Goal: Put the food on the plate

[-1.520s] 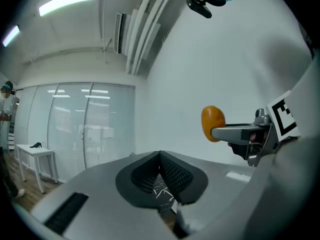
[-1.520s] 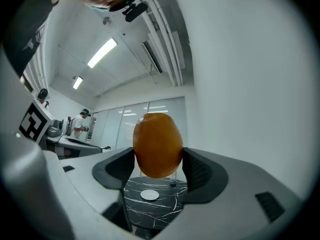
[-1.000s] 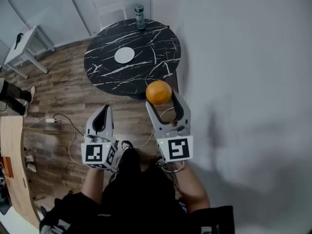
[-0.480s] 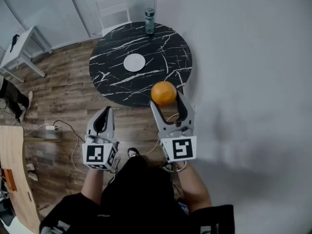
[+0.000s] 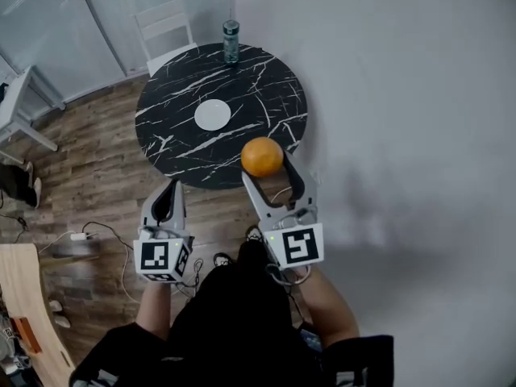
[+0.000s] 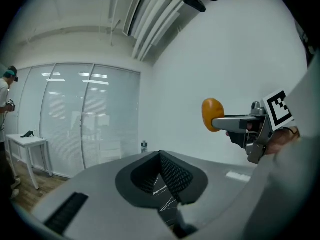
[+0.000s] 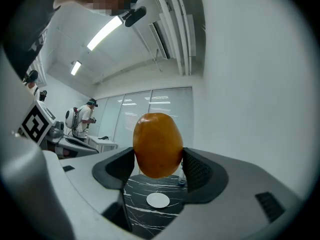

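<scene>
Head view, looking steeply down: my right tongs (image 5: pixel 264 164) grip an orange (image 5: pixel 262 156) between their two tips, raised in the air. From here the orange overlaps the 5 o'clock rim of a round black worktop (image 5: pixel 266 95) veined with white. A small white plate (image 5: pixel 213 114) lies near the worktop's middle, at about 10 o'clock from the orange and well apart from it. A bottle (image 5: pixel 231 40) stands upright at the worktop's 12 o'clock edge, with a white chair (image 5: pixel 165 27) just beyond at 11 o'clock. My left tongs (image 5: pixel 170 185) sit at about 8 o'clock from the orange, tips pressed together with nothing between them.

Right gripper view: the orange looks slightly egg-shaped. Its long axis runs upright, from 12 to 6 o'clock, crosswise to the two pads pinching its sides. I cannot tell which end carries the stem. The plate shows directly below it, at 6 o'clock.

Left gripper view: the closed tips meet at centre, and the orange shows at 2 o'clock.
</scene>
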`<state>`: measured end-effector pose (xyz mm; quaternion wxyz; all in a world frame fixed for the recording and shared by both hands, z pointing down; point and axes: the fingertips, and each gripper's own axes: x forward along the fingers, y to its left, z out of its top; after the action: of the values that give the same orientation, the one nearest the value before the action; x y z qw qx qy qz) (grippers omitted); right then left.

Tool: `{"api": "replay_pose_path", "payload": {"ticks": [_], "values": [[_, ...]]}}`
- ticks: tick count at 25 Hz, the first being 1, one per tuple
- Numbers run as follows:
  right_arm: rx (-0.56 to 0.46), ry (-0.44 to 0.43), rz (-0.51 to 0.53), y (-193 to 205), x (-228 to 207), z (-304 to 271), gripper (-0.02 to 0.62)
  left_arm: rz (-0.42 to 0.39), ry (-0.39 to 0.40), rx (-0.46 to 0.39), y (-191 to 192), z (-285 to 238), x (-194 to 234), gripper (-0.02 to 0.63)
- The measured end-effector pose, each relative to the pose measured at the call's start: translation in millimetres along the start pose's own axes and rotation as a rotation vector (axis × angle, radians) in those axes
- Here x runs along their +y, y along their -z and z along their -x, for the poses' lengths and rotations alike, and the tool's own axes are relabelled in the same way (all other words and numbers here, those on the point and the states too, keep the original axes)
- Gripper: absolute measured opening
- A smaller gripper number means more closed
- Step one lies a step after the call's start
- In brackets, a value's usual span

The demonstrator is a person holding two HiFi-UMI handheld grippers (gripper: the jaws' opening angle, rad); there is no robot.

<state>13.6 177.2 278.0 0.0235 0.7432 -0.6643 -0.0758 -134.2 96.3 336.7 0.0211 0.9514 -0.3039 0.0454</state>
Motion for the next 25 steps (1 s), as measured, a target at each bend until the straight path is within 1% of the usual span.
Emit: {"api": "replay_pose_path", "payload": {"ticks": [2,5,8,13,17,20,25], "values": [[-0.007,-0.02,-0.007,-0.8,1.2,-7.1,0.293,0.001,0.007,-0.001,-0.3,-5.2,3.7,0.0],[-0.003,-0.042,0.018,2.6,5.0,-21.6,0.293,-0.004,0.0,0.021,3.3,-12.4,16.2,0.0],[-0.001,-0.048,0.003,8.1,0.7,-39.7,0.293,-0.014,-0.015,0.037,5.4,-25.7,29.0,0.0],[0.018,-0.057,-0.002,20.8,-21.0,-70.4,0.293,-0.021,-0.014,0.056,5.5,-61.3,37.7,0.0],[0.036,-0.086,0.001,37.5,-50.0,-96.5,0.293,-0.005,-0.023,0.08,12.7,-107.5,40.9,0.0],[0.058,-0.137,0.037,49.0,-71.3,-115.8,0.293,0.003,-0.028,0.11,19.2,-142.2,39.4,-0.001],[0.101,-0.281,0.141,66.4,-95.3,-159.8,0.293,0.003,-0.065,0.157,26.0,-194.4,46.4,-0.001]]}}
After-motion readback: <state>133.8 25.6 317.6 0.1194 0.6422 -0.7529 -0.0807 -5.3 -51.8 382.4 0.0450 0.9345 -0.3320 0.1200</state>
